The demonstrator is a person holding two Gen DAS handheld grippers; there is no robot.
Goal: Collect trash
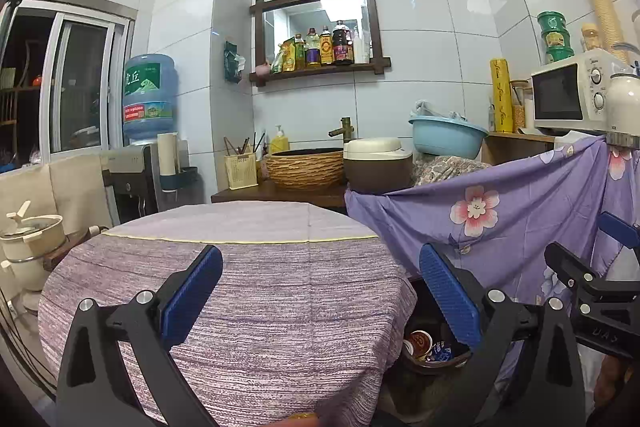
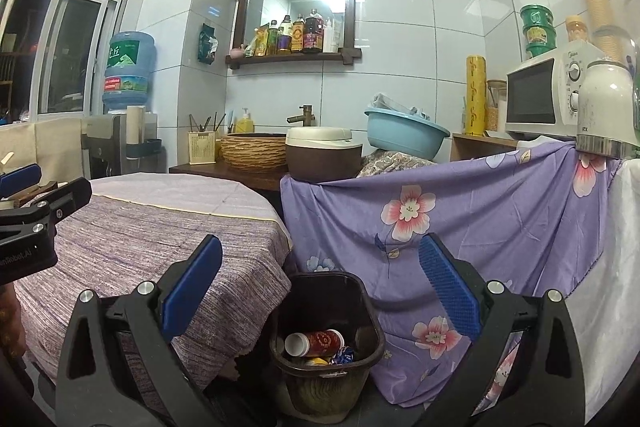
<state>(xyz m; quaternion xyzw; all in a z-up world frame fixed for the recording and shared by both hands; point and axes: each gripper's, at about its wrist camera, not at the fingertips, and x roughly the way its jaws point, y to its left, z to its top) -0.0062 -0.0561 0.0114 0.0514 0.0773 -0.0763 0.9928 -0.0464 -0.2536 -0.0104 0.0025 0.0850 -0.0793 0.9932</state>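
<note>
A dark brown trash bin stands on the floor between the round table and a purple flowered cloth. Inside lie a red and white cup and a blue wrapper. My right gripper is open and empty, held above the bin. My left gripper is open and empty above the table's right part; the bin shows partly behind its right finger, with the cup in it. The right gripper also shows at the right edge of the left wrist view.
Behind the table is a counter with a woven basin, a rice cooker, a blue tub and a microwave. A water dispenser stands at the left. A cream pot sits left of the table.
</note>
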